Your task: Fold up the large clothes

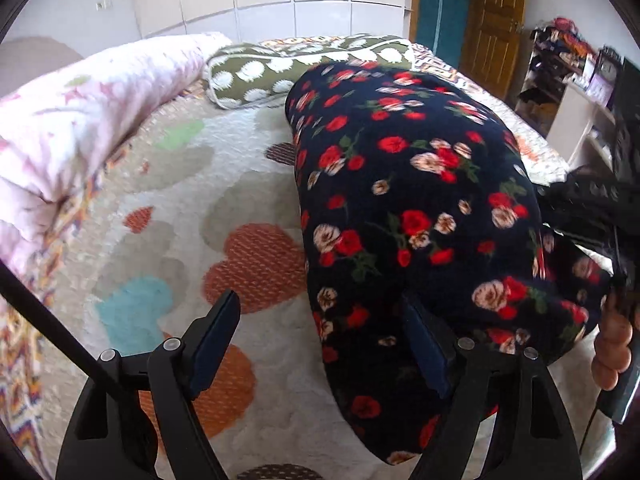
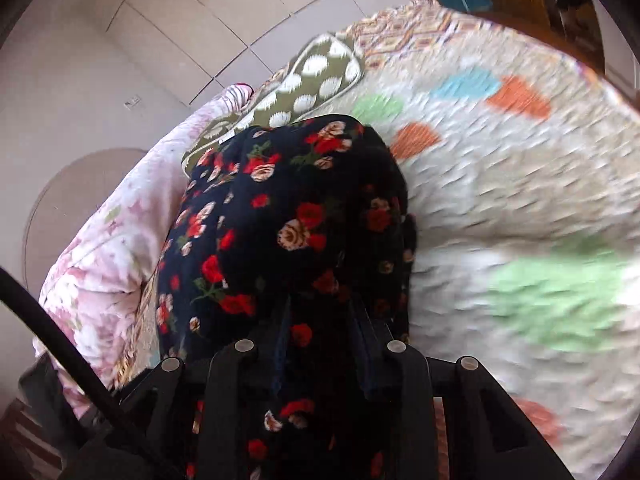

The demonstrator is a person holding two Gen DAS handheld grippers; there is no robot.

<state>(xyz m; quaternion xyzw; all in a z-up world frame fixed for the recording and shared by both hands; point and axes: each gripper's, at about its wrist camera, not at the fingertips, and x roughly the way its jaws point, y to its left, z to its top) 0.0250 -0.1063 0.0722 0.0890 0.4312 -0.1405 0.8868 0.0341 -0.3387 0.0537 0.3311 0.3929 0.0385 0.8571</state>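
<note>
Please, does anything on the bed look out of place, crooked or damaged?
Nothing looks damaged or spilled. The dark floral garment lies in a bulging, curved heap on the heart-patterned bedspread rather than flat, so its fold is not neat yet. The green dotted pillow and the pink quilt lie along the far side.

the garment (image 1: 408,184) is showing off a navy-black base with red and cream roses on green stems, while the bedspread (image 1: 224,184) under it is going cream with orange, teal and light green hearts. upper left, a quilt (image 1: 80,112) is looking pale pink floral, and the pillow (image 1: 288,68) is rocking olive with white blobs
</note>
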